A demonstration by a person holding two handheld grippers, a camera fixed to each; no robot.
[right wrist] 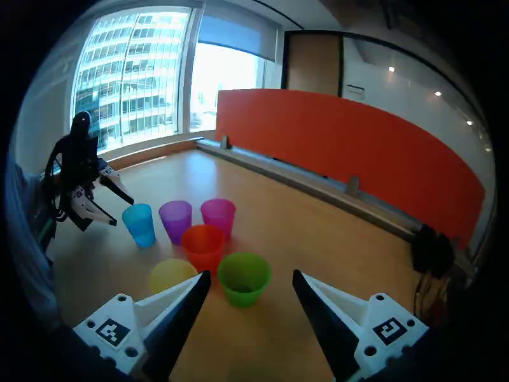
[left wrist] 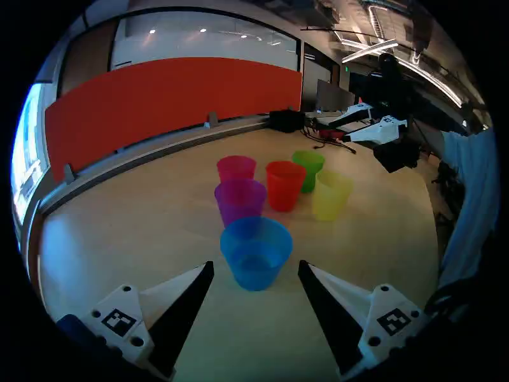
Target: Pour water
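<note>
1. The left gripper (left wrist: 255, 262) was spread wide and held nothing. The blue cup (left wrist: 256, 245) stood on the worktop (left wrist: 127, 235) just ahead of its fingertips, in line with the gap, and neither finger touched it.
2. The right gripper (right wrist: 251, 272) was also wide open and empty. The green cup (right wrist: 244, 278) stood just beyond its tips, apart from both fingers.
3. Six cups stood upright in a close cluster near the middle of the worktop, well in from its edges.
4. Behind the blue cup came the purple cup (left wrist: 240, 198), then the pink cup (left wrist: 236, 168), which was closest to the partition edge.
5. The red cup (left wrist: 284, 184) stood in the middle of the cluster, just beside the purple one. The yellow cup (left wrist: 331, 194) and the green cup flanked it on the side away from the partition.
6. In the right gripper view, the left gripper hung over the far left part of the worktop, with its fingers apart and pointing at the blue cup.
7. I could not tell whether any cup held water.
8. An orange partition (left wrist: 172, 95) ran along one edge of the worktop, and windows (right wrist: 133, 76) stood beyond another edge.
</note>
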